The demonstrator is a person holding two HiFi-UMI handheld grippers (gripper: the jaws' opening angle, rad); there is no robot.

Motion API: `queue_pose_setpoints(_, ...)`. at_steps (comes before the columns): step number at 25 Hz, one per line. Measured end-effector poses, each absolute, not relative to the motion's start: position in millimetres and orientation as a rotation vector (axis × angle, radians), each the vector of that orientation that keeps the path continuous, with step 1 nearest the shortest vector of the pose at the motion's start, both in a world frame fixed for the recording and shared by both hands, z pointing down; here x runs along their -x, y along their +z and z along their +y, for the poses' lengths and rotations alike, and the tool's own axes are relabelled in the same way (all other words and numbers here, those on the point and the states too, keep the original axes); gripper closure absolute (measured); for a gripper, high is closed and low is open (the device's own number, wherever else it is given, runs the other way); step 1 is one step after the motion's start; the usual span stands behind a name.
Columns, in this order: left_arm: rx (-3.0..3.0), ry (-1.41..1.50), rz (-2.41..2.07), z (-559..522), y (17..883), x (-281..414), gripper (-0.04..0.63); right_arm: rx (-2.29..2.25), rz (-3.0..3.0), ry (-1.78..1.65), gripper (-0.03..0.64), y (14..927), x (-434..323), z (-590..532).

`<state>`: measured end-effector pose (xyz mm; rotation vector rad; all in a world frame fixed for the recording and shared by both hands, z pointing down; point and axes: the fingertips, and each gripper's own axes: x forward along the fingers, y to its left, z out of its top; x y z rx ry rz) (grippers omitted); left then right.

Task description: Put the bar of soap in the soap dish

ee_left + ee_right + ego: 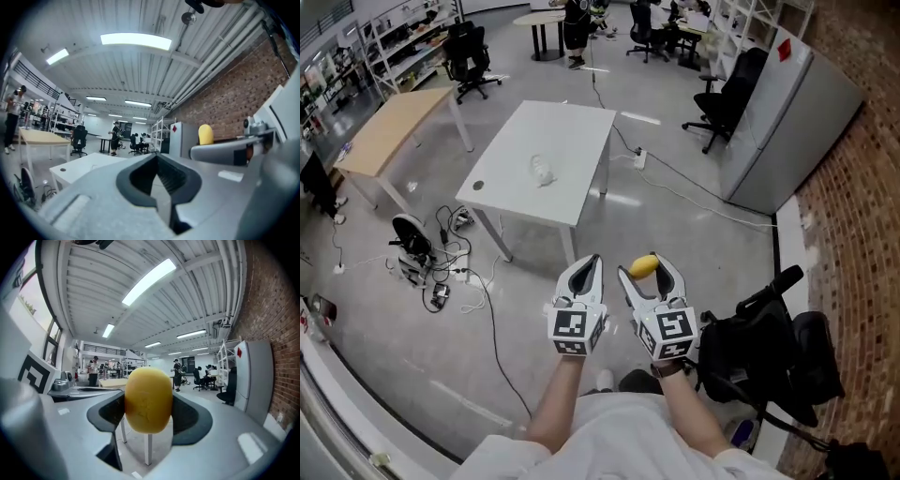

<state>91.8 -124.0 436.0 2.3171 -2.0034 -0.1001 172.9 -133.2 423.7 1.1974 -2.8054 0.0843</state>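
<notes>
A small pale object (543,171) lies on the white rectangular surface (572,141) at frame centre. Below it, the left gripper (592,263) is beside the right gripper (647,269), which clamps the yellow oval soap bar (643,266).

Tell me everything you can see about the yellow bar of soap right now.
The bar of soap is a plain yellow, rounded oval with a matte, slightly pitted, waxy-looking surface and no visible print. It is clamped at its middle between the dark pads of the right gripper and stands on end in the right gripper view, both ends sticking out past the jaws. It is held in the air, short of the white table. Nothing else touches it.
</notes>
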Motion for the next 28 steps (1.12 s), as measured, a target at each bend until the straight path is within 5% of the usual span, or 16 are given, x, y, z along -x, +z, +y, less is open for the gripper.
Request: queue_pose_setpoints(28, -1.824, 0.026, -2.631, -332.9, 432.2, 145.7, 0.595, -0.472, -3.004, 0.216, 0.321, 466.2, 97.3, -400.2)
